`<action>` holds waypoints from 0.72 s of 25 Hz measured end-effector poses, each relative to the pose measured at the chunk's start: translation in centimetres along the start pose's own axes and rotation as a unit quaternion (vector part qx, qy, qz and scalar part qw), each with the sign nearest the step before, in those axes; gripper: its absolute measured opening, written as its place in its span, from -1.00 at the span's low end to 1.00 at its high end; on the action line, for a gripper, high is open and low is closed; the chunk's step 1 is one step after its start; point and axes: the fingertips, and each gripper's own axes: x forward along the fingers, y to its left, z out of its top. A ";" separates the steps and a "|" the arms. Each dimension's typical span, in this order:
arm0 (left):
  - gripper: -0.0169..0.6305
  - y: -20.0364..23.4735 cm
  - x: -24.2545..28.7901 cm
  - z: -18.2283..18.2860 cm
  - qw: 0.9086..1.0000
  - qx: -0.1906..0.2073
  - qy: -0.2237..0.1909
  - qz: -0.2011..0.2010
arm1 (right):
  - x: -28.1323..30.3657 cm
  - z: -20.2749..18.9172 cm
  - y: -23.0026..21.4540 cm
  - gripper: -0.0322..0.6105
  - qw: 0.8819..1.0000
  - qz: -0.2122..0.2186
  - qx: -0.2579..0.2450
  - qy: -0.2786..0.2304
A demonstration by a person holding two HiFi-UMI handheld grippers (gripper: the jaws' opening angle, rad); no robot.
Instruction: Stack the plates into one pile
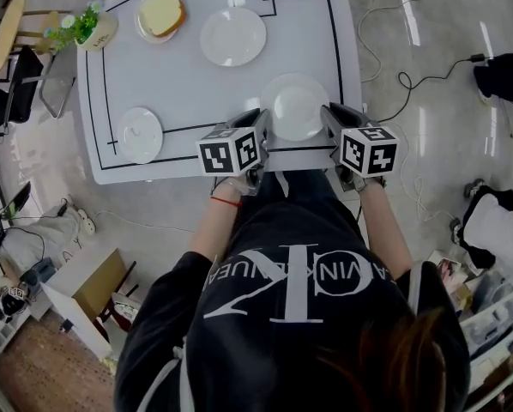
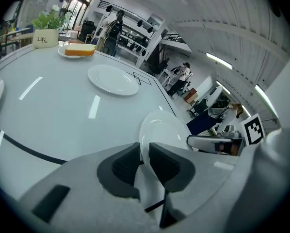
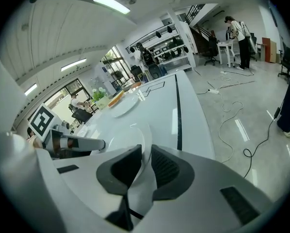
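1. The near plate (image 1: pixel 295 106) is found at the front edge of the table (image 1: pixel 179 84), just ahead of the person. Whether it is resting on the table or barely raised cannot be told.
2. The left gripper (image 1: pixel 262 120) is clenched on the plate's left rim. In the left gripper view the thin edge is seen pinched between the two fingers (image 2: pixel 120 169).
3. The right gripper (image 1: pixel 328 114) is clenched on the opposite rim. In the right gripper view the edge is seen wedged between its fingers (image 3: pixel 167 169).
4. Handling: the plate is judged stiff, glazed and slick, of moderate weight, and breakable if dropped or knocked against another plate.
5. Only a narrow strip of rim is caught on each side, so a slip is judged likely if the plate is tipped. It is best kept level and moved slowly.
6. Where to hold: opposite rims, as is done here, with both sides carried evenly. A deeper bite over the lip is judged safer than the very edge.
7. Setting down: glaze on glaze slides easily, so a centred, gentle landing is called for.
8. Other plates: a larger plate (image 1: pixel 232 36) is seen mid-table, well apart from the near one, and a small plate (image 1: pixel 140 134) lies at the left near the edge.
9. A further plate (image 1: pixel 141 29) at the back is occupied by a bread slice (image 1: pixel 162 9) — not free to stack as it lies. A potted plant (image 1: pixel 92 28) stands just beside it.
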 end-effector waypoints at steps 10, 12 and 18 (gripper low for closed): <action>-0.81 0.7 -2.6 0.6 0.997 -0.037 -0.056 0.031 | 0.3 1.5 1.9 -0.75 0.999 0.037 -0.039 -0.002; -0.81 1.1 -3.4 0.7 0.996 -0.044 -0.069 0.043 | 0.6 1.8 2.8 -0.76 0.998 0.050 -0.048 0.000; -0.81 2.9 -6.2 0.8 0.990 -0.063 -0.103 0.068 | 1.5 2.4 5.9 -0.76 0.994 0.085 -0.071 0.004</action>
